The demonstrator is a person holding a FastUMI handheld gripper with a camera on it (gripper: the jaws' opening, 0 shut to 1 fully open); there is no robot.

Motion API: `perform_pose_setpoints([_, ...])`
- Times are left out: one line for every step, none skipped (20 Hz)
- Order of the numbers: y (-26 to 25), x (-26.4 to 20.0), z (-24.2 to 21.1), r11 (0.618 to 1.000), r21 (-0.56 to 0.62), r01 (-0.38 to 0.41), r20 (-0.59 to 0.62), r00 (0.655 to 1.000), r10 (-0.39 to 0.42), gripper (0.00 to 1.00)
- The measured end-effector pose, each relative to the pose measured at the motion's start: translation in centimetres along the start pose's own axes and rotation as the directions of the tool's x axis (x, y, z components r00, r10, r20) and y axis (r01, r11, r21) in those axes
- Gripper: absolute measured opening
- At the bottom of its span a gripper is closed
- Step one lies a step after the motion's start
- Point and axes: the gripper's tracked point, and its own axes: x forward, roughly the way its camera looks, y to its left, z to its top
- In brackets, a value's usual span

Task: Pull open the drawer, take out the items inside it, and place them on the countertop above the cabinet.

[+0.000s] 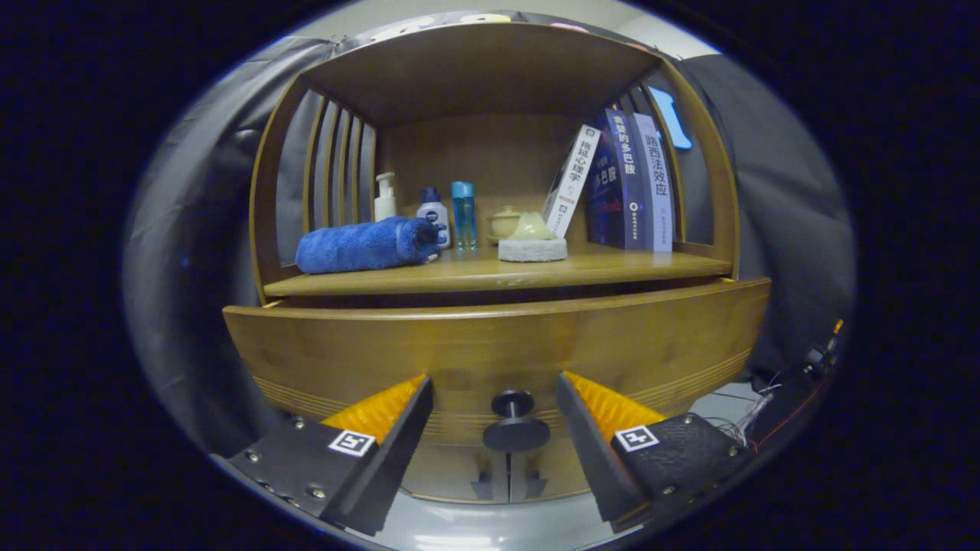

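A wooden cabinet's drawer front faces me, curved and wide, with a dark round knob at its lower middle. My gripper is open, one finger on each side of the knob and neither touching it. A dark gap shows between the drawer's top edge and the countertop above, so the drawer seems to stand out a little. Its inside is hidden. On the countertop lies a rolled blue towel.
Behind the towel stand a pump bottle, a white bottle and a blue bottle. A small cup, a pale lump on a white block and three books fill the right side. Two small door handles sit below the knob.
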Motion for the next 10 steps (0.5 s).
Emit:
perform_pose_setpoints([0.1,0.4,0.0,1.000,0.001,-0.002,0.005,1.000,0.002,0.98])
perform_pose_setpoints([0.1,0.8,0.1,1.000,-0.005,-0.002,0.007,1.000,0.002,0.98])
perform_pose_setpoints([0.0,1.3,0.0,1.000,-0.019,0.000,0.005,1.000,0.000,0.98])
perform_pose_setpoints([0.0,1.6,0.1,0.999,-0.032,0.001,0.009,1.000,0.000,0.98])
perform_pose_setpoints([0.0,1.9,0.0,0.999,-0.050,0.003,0.009,1.000,-0.002,0.97])
perform_pose_setpoints([0.0,2.2,0.0,0.998,-0.066,0.007,0.016,1.000,-0.006,0.98])
perform_pose_setpoints([0.0,2.4,0.0,0.997,-0.080,0.010,0.022,1.000,-0.008,0.98])
perform_pose_setpoints([0.0,2.5,0.0,0.997,-0.081,0.011,0.030,0.999,-0.009,0.98])
perform_pose_setpoints([0.0,2.6,0.1,0.997,-0.070,0.010,0.033,0.999,-0.008,0.97])
perform_pose_setpoints([0.0,2.7,0.2,0.998,-0.058,0.008,0.033,0.999,-0.006,0.97])
